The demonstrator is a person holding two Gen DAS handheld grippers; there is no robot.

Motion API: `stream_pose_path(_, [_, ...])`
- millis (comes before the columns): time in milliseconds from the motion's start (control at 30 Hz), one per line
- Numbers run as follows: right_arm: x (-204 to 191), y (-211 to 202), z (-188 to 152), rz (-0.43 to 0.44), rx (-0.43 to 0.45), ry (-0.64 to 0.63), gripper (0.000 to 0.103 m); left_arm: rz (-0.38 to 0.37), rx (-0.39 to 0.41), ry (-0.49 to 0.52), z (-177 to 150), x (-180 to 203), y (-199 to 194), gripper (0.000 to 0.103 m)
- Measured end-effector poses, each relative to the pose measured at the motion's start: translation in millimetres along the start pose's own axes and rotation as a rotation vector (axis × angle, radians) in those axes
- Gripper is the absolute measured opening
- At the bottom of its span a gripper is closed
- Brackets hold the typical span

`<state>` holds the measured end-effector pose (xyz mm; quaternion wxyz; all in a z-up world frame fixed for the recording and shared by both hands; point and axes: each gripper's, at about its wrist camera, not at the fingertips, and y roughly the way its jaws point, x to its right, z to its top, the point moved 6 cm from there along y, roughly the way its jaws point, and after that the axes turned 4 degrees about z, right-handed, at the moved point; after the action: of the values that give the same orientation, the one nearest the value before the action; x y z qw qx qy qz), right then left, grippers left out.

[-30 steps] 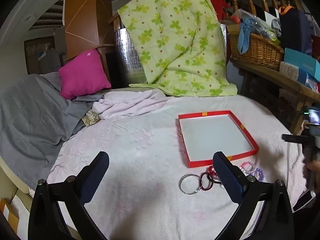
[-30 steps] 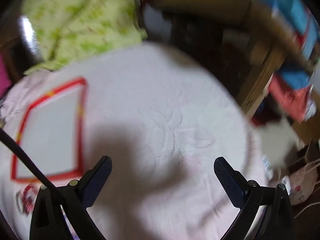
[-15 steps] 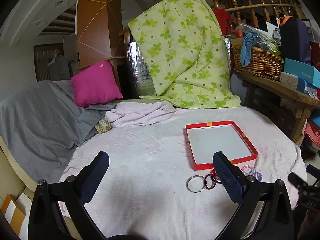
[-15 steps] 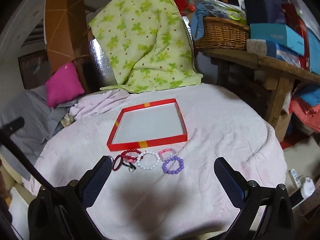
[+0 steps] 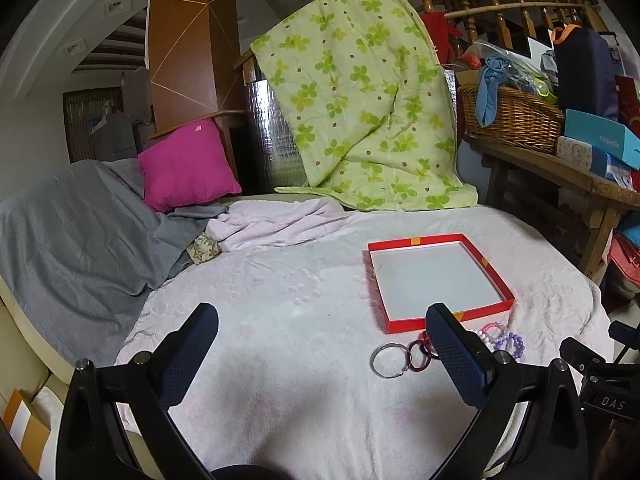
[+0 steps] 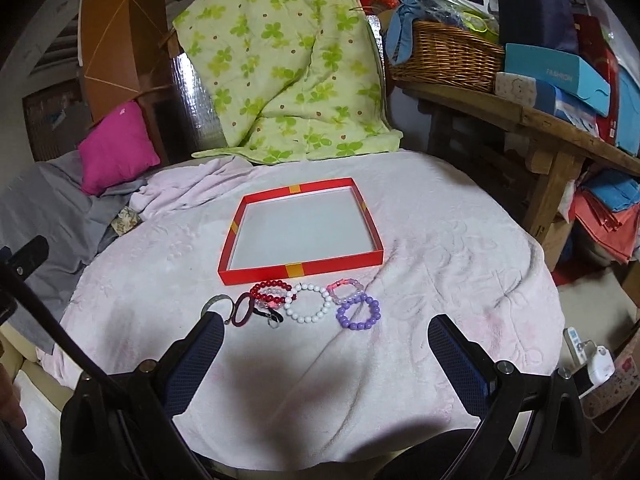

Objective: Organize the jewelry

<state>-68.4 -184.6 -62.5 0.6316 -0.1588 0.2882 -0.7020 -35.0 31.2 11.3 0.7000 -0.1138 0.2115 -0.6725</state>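
Red cardboard tray sitting empty on pink blanket, white floor bare. Lying just in front of near wall: red bead bracelet, white bead bracelet, pink bracelet, purple bracelet, dark ring and silver ring (touching in places). Hovering wide open, gripping nothing: left gripper, right gripper. Standing behind: wicker basket holding blue cloth, on wooden bench. Green quilt draping beyond.

Red tray, clover-print green quilt
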Motion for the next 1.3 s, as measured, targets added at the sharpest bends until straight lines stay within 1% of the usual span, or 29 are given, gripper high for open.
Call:
stream_pose_path(333, [-11, -3, 9, -0.005, 0.007, -0.012, 0.103, 0.000, -0.014, -0.003, -6, -1, 3, 0.103])
stream_pose_path(733, [-11, -1, 13, -0.007, 0.007, -0.008, 0.103, -0.001, -0.034, 0.001, -8, 0, 10, 0.103])
stream_pose_path(1300, [-12, 14, 27, -0.004, -0.005, -0.006, 0.103, 0.001, -0.065, 0.014, -12, 6, 29, 0.103])
